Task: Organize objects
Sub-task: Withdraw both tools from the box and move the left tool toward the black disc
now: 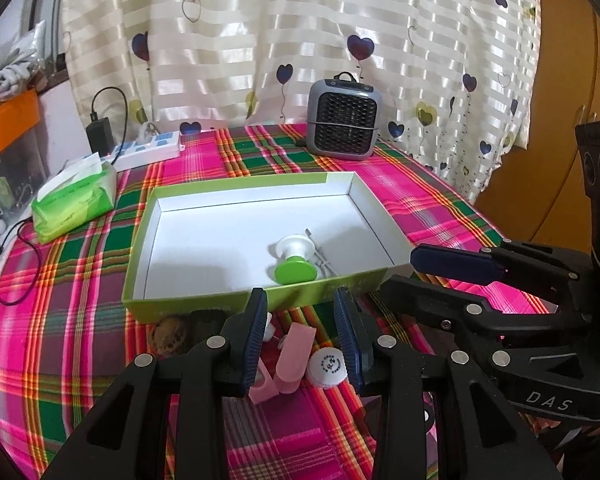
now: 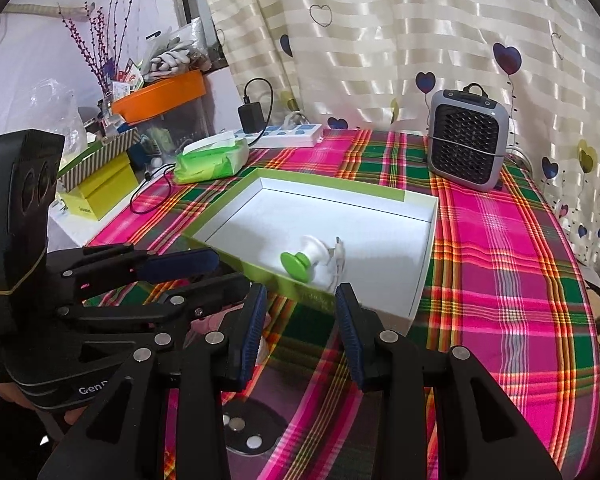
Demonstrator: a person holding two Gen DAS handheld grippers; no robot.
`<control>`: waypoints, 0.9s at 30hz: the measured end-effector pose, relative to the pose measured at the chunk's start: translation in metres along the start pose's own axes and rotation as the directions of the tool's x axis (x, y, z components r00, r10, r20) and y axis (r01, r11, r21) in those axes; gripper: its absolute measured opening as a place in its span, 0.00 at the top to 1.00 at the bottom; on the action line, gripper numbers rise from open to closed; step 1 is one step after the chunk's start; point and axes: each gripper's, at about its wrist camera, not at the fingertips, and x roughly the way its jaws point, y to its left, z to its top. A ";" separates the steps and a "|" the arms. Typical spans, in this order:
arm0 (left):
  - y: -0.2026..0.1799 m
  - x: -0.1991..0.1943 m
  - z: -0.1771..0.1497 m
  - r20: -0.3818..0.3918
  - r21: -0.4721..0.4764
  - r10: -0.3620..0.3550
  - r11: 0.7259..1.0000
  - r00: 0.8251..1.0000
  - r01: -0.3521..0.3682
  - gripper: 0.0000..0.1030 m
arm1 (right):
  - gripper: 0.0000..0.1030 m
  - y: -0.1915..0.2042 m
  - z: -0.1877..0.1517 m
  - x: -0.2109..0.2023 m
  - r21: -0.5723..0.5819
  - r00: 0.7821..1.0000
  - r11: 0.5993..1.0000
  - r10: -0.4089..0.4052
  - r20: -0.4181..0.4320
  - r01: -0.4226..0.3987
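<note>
Right up close, my left gripper point(image 1: 300, 336) has its jaws released over a pink clip point(image 1: 294, 354) and a white cap point(image 1: 327, 368) on the plaid desk point(image 1: 80, 320). My right gripper point(image 2: 300, 332) is spread wide too, gripping nothing. Mid-frame sits the green box point(image 1: 220, 306), white inside, with just a green-and-white spool point(image 1: 294, 258) and a small cable point(image 2: 338, 258) in it. Upper right, a grey fan point(image 1: 342, 120).

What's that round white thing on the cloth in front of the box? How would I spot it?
Find the green box on the plaid tablecloth. Just in front of its near wall, between the left gripper's fingers, lie small items. The white cap is the round disc with dotted print, right of the pink clip.
</note>
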 end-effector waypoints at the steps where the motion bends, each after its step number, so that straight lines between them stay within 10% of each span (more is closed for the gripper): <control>1: 0.000 0.000 0.000 0.000 -0.001 0.000 1.000 1.000 0.000 0.68 | 0.64 0.001 0.000 -0.001 0.000 1.000 1.000 0.000 0.001 0.000; 27: -0.007 -0.004 -0.009 -0.014 0.003 -0.003 1.000 1.000 0.003 0.68 | 0.64 0.001 -0.014 -0.008 0.002 1.000 1.000 0.005 -0.003 -0.005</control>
